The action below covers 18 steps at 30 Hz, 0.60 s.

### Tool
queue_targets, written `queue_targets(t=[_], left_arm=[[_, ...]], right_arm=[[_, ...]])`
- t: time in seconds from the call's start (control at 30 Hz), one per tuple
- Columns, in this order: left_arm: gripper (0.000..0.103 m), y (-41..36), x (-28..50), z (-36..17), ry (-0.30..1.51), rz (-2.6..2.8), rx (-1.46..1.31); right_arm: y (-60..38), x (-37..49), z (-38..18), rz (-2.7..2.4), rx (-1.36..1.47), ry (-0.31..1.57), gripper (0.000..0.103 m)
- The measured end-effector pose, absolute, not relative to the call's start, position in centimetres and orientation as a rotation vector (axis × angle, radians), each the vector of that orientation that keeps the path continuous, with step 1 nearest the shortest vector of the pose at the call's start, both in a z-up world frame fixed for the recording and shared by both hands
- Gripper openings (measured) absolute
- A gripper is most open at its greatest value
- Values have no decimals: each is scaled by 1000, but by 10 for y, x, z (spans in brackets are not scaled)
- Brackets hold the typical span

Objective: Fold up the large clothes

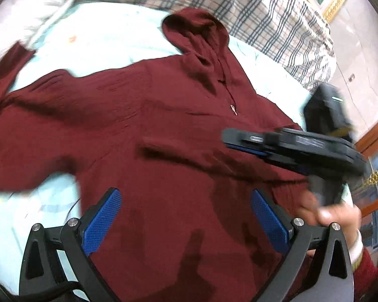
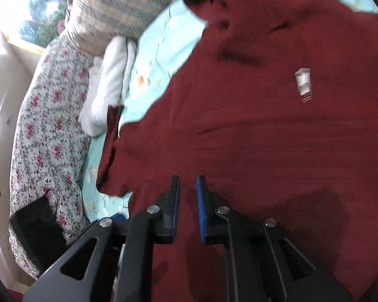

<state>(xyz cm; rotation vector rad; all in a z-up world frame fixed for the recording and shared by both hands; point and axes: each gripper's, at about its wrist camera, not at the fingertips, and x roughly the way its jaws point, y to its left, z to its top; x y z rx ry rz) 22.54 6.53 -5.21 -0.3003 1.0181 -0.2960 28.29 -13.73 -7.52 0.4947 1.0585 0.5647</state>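
While it lies spread front-up across the pale blue bedsheet point(image 1: 93, 37), the item entered is one dark red hooded sweater point(image 1: 151, 115), knit, large, with hood point(image 1: 191, 30) pointing toward the plaid pillow point(image 1: 264, 7) at the head of the bed and a short zip with a metal pull point(image 1: 233, 108) at the neck. One sleeve point(image 1: 5, 75) trails off toward the white folded cloth point(image 1: 37, 7); the other side is partly hidden behind the right gripper point(image 1: 229, 138). Left gripper point(image 1: 186, 216): fingers wide apart, blue pads point(image 1: 103, 219) facing each other over the lower body of the garment, holding nothing. Right gripper (seen again in its own camera point(image 2: 188, 201)): fingers close together with a narrow gap, nothing visibly pinched between them, poised just above the cloth near its edge; a white label point(image 2: 303, 80) shows on the fabric ahead of it. Handling, as judged: soft, limp, moderately heavy for cloth, not slippery and not fragile; it will sag and drag when lifted by one point. Best hold is likely at a shoulder seam and the hem corner on the same side, one gripper each, pinching a single layered edge rather than the flat middle. Folding appears not yet begun. Also present: a floral quilt point(image 2: 45, 130) beside the bed.
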Motion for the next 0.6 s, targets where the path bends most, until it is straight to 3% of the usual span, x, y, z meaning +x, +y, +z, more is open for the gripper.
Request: queue_targets(t=[0.2,0.27,0.3,0.33,0.37,0.6], left_arm=[[88,46,284,-84,1080,-275,-311],[76,42,293,-82,1050,-250,-297],[59,42,296,-82,1042,-230,-289],[24,42,299,-81,1037,-213,-284],[5,43,301,-81,1041,-198,-281],[4,77,287,-66,943,-84,-283]], right_arm=[[-211,235,-41,401,534,914,14],[-238,217,-33,334,558,870,14],[-252,207,-30,294,573,848,14],[-267,199,-26,257,590,828,14],[-280,192,-23,223,604,808,14],[-345,182,-8,21,573,779,14]])
